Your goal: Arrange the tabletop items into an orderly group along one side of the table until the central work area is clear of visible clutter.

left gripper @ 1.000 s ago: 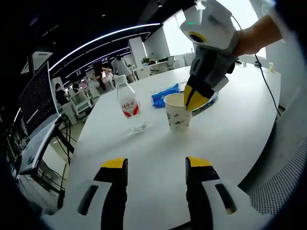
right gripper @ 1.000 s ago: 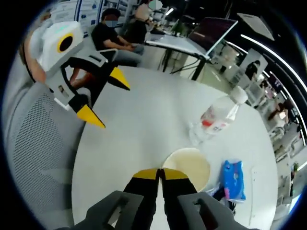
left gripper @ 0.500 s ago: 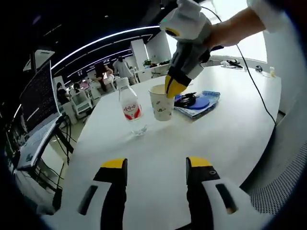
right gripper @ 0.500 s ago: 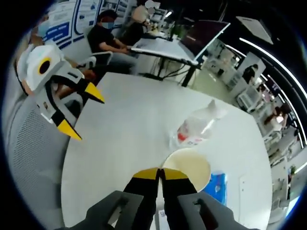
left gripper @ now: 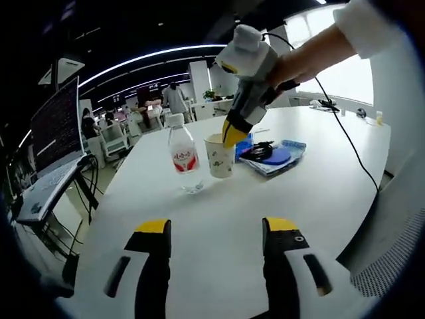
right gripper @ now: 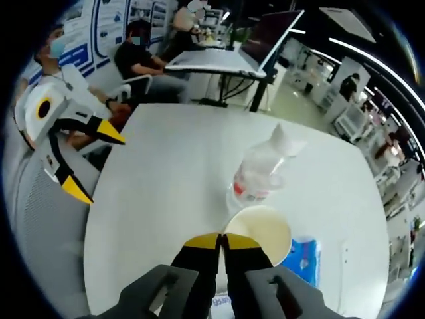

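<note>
Right hand-held gripper (right gripper: 221,240) clamped on paper cup (right gripper: 259,231) rim at frame centre, beside water bottle (right gripper: 259,170); left hand-held gripper (left gripper: 217,226) released.

The white paper cup with dark speckled print (left gripper: 220,157) is cream inside. The clear plastic bottle (left gripper: 183,155) wears a red-and-white label. The blue packet (right gripper: 301,256) lies on the white surface (left gripper: 319,179).

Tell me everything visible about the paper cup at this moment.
The paper cup is white with a small dark print, cream inside, and looks empty. It is upright, at or just above the white table, right beside the water bottle. The right hand-held gripper is pinched shut on its rim.
</note>
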### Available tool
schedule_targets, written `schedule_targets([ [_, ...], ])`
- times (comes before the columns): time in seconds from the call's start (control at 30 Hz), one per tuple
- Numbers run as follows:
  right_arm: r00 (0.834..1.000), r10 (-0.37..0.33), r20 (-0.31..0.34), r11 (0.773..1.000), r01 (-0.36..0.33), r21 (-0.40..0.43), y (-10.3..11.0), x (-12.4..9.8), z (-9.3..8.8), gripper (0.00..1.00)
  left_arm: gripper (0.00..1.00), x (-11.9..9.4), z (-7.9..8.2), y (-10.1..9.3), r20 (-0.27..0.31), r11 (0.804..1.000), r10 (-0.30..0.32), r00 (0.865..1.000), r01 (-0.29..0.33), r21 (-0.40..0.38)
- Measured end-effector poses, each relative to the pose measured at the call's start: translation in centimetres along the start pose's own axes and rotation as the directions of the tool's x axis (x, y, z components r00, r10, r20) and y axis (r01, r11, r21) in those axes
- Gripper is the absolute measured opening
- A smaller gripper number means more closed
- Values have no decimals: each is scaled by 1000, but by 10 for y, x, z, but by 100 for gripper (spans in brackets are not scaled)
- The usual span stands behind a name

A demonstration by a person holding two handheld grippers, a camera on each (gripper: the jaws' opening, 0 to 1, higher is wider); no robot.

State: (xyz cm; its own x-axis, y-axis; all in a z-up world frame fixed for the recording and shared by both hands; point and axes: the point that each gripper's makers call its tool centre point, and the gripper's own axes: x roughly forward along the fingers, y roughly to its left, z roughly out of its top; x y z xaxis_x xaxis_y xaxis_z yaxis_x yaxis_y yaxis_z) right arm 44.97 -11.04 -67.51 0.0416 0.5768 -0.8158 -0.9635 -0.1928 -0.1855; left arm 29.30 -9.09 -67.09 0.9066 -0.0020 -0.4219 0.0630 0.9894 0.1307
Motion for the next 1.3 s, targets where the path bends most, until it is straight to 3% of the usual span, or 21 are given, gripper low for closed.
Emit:
schedule_targets([
  [0.2, 1000, 8, 16, 998, -9, 58, -5, 10, 1, 0, 54, 0, -2, -2, -12, 1000, -7, 1000, 7, 9],
  [0.67, 999, 33, -25, 999, -32, 17, -2, 30, -8, 0, 53, 1, -6, -2, -32, 1000, -9, 999, 10, 14],
  [0.9, 1000, 28, -5, 999, -28, 29, -4, 28, -5, 0, 53, 2, -8, -2, -44, 1000, -7, 999, 8, 20],
  [1.0, 999, -7, 37, 999, 6, 37, -10, 25, 1, 13, 53, 2, -8, -2, -46, 1000, -6, 999, 7, 20],
  [1.2, 993, -65, 95, 995, 57, 78, -18, 12, 12, 26, 53, 2, -8, -1, -50, 1000, 0, 999, 2, 25],
  [1.3, 977, -115, 182, 974, 74, 215, -19, -3, 19, 36, 56, 2, -9, 1, -54, 1000, 10, 998, -9, 26],
])
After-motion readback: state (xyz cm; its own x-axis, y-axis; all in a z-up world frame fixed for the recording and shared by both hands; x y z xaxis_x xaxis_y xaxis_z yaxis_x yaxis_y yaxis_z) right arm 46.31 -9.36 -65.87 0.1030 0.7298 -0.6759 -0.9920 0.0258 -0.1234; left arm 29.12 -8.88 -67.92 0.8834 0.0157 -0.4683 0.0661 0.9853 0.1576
